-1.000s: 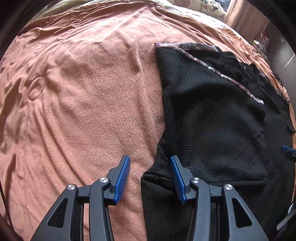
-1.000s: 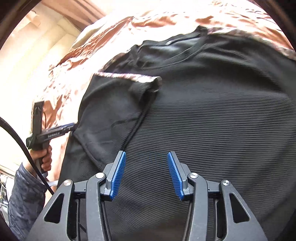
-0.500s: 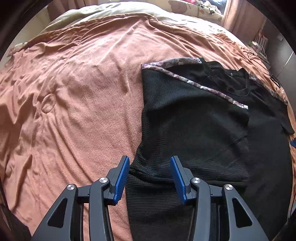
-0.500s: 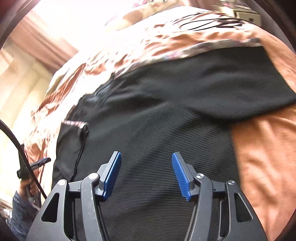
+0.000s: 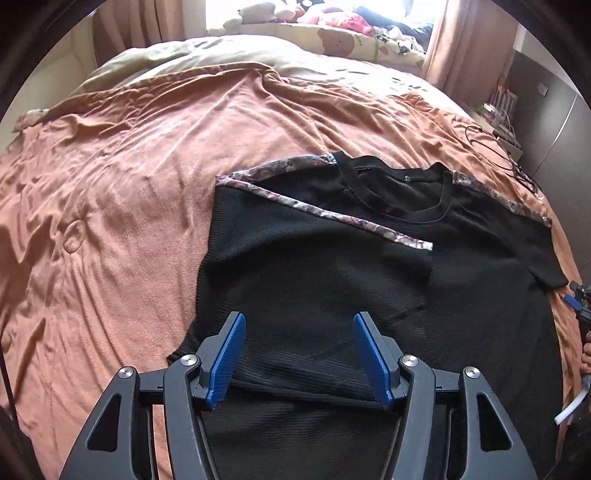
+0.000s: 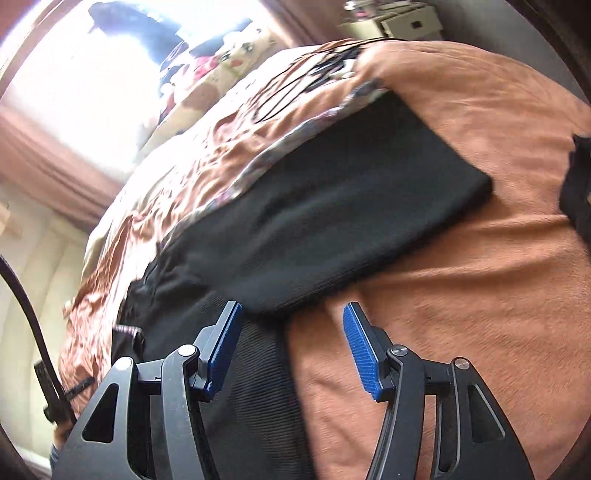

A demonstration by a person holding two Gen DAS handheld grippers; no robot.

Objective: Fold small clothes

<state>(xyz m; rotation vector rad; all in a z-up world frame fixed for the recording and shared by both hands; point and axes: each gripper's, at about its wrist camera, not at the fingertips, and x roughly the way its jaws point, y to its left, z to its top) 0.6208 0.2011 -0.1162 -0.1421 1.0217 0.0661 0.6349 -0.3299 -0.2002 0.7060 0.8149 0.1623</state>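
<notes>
A black ribbed T-shirt [image 5: 369, 266] with floral shoulder trim lies on an orange blanket [image 5: 129, 221]. Its left side is folded in over the body, so the trimmed sleeve edge [image 5: 332, 214] runs diagonally below the collar [image 5: 417, 192]. My left gripper [image 5: 299, 354] is open and empty above the folded part near the hem. In the right wrist view, my right gripper [image 6: 291, 347] is open and empty over the shirt's right side edge, just below the spread right sleeve [image 6: 354, 206]. The right gripper's blue tip also shows at the far right of the left wrist view [image 5: 574, 301].
The orange blanket [image 6: 480, 295] covers the bed. Pillows and soft toys [image 5: 332, 26] lie at the head by a bright window. Black cables [image 5: 495, 147] lie at the bed's right edge, also seen in the right wrist view [image 6: 314, 66]. A dark cabinet [image 5: 554, 110] stands at right.
My left gripper has pulled back and risen, so the whole shirt now shows. My right gripper has swung right from the shirt's middle to its right edge under the sleeve. Both stayed open.
</notes>
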